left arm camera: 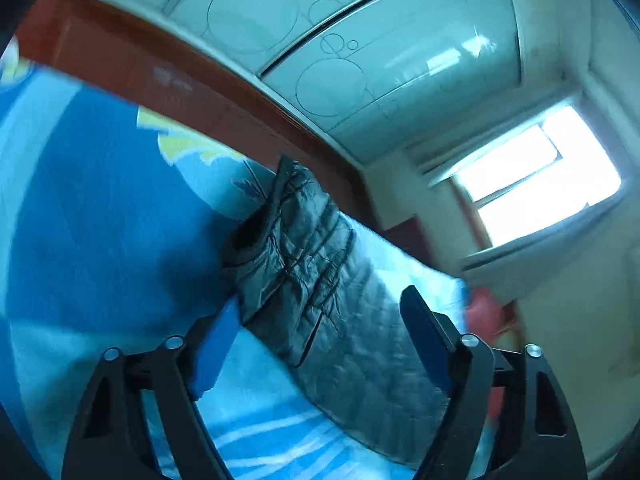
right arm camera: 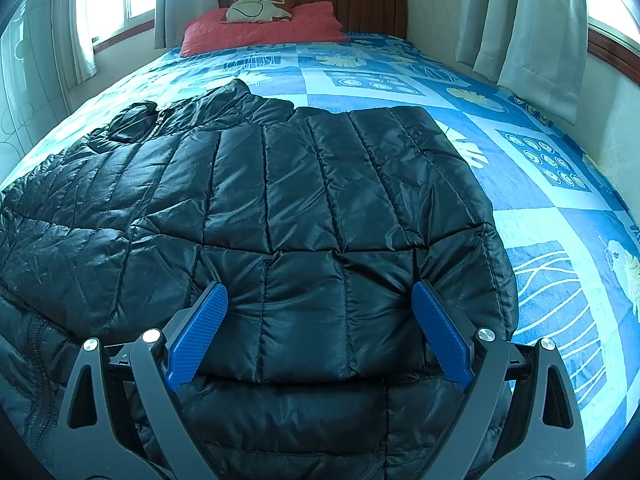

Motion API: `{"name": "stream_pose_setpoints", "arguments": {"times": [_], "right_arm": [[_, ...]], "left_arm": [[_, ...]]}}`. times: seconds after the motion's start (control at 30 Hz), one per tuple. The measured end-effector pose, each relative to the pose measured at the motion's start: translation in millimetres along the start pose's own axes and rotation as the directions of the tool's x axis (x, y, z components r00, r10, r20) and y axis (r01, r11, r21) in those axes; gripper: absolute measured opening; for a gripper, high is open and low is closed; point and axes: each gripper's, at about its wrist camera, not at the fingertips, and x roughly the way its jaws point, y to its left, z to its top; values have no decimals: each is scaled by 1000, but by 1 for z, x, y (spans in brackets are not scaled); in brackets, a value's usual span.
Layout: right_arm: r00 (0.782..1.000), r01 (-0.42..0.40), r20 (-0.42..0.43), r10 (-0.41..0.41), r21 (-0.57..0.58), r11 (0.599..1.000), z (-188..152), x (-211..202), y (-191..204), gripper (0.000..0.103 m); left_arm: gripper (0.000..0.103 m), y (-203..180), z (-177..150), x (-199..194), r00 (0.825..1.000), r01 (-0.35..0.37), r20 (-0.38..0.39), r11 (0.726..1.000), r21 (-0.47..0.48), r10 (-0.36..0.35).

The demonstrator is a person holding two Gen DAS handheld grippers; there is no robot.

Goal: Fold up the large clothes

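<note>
A black quilted puffer jacket (right arm camera: 280, 200) of shiny, crinkled synthetic cloth lies spread on a bed covered with a blue patchwork bedspread (right arm camera: 540, 208) printed with pale leaves and rings. In the right wrist view the jacket fills the near half of the bed. Its stitched channels run lengthwise in puffy ribs, one layer is folded over another so that a rounded edge crosses the near part, and the collar (right arm camera: 244, 92) points toward the left. A zip line shows along the lower left edge. Beyond the jacket, a red pillow (right arm camera: 264, 30) rests at a dark reddish-brown wooden headboard (right arm camera: 360, 4), with a smaller patterned cushion (right arm camera: 256, 8) on top of it.

The left wrist view is tilted and blurred. It shows a narrow, ribbed part of the same jacket (left arm camera: 320, 280) — probably a sleeve, its dark cuff opening at the far end — stretched along the bedspread near a reddish-brown wooden bed rail (left arm camera: 192, 80).

The right gripper (right arm camera: 320, 332) has black arms and blue textured pads. Its fingers stand wide apart over the jacket's near folded edge, with the cloth between and beneath them — whether the pads press it cannot be told. The left gripper (left arm camera: 320, 340) is also spread wide, the sleeve-like part running between its fingers, and the left pad (left arm camera: 216, 348) lies beside the cloth's edge.
</note>
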Motion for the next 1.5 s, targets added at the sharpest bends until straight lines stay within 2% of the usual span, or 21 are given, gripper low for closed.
{"name": "stream_pose_setpoints", "arguments": {"times": [0.03, 0.07, 0.17, 0.3, 0.37, 0.4, 0.43, 0.5, 0.53, 0.6, 0.8, 0.87, 0.93, 1.07, 1.2, 1.27, 1.37, 1.43, 1.5], "right_arm": [[1000, 1, 0, -1, 0, 1000, 0, 0, 1, 93], [1000, 1, 1, -1, 0, 1000, 0, 0, 0, 93], [1000, -2, 2, 2, 1, 1000, 0, 0, 0, 93], [1000, -2, 4, 2, 3, 1000, 0, -1, 0, 93], [1000, -2, 5, 2, 3, 1000, 0, -1, 0, 93], [1000, -1, 6, 1, 4, 1000, 0, -2, 0, 93], [1000, 0, 7, 0, 4, 1000, -1, -2, 0, 93], [1000, -1, 7, 1, 4, 1000, -1, -2, 0, 93], [1000, -1, 6, 1, 4, 1000, -1, -2, 0, 93], [1000, -1, 6, 1, 4, 1000, 0, -2, 0, 93], [1000, -1, 7, 1, 4, 1000, -1, -2, 0, 93], [1000, 0, 7, 0, 4, 1000, -1, -3, 0, 93], [1000, -1, 8, 1, 4, 1000, -1, -2, 0, 93], [1000, -1, 8, 1, 4, 1000, -1, -2, 0, 93], [1000, -3, 9, 3, 6, 1000, -1, -3, -1, 93], [1000, -3, 11, 3, 5, 1000, 0, -3, 0, 93], [1000, -2, 15, 2, 6, 1000, 0, -4, 0, 93], [1000, -2, 14, 2, 5, 1000, 0, -4, 0, 93], [1000, -3, 14, 3, 6, 1000, -1, -4, 0, 93]], "left_arm": [[78, 4, -4, -2, 1000, 23, -16, 999, -46, -23], [78, 6, -6, -4, 1000, 23, -19, 998, -53, -24], [79, -1, -12, -2, 1000, -23, -3, 1000, 12, 23], [80, -5, -9, 4, 998, -56, 31, 998, 7, 56], [75, -7, -10, 4, 996, -78, 42, 997, 0, 78], [67, -8, -11, 3, 994, -98, 42, 995, -7, 98], [64, -7, -12, 1, 994, -99, 36, 995, -23, 100], [65, 0, -19, -8, 999, -37, 25, 996, -86, 39], [66, -1, -23, -10, 999, -27, 26, 996, -80, 29], [66, -6, -28, -7, 998, -57, 34, 998, -29, 58], [68, -13, -24, 6, 992, -101, 70, 995, 2, 101], [64, -13, -27, 4, 991, -118, 64, 993, -10, 119], [63, -10, -36, -3, 994, -98, 46, 994, -38, 100], [64, -6, -49, -13, 988, -126, 90, 991, -36, 129], [68, -5, -27, 3, 979, -143, 137, 986, -88, 154], [64, -5, -21, 8, 973, -165, 147, 983, -81, 176], [41, -14, -25, 13, 959, -249, 138, 968, 6, 246], [20, -12, -29, 12, 956, -267, 136, 962, 48, 259], [14, -10, -30, 8, 958, -264, 131, 962, 67, 254]]}}
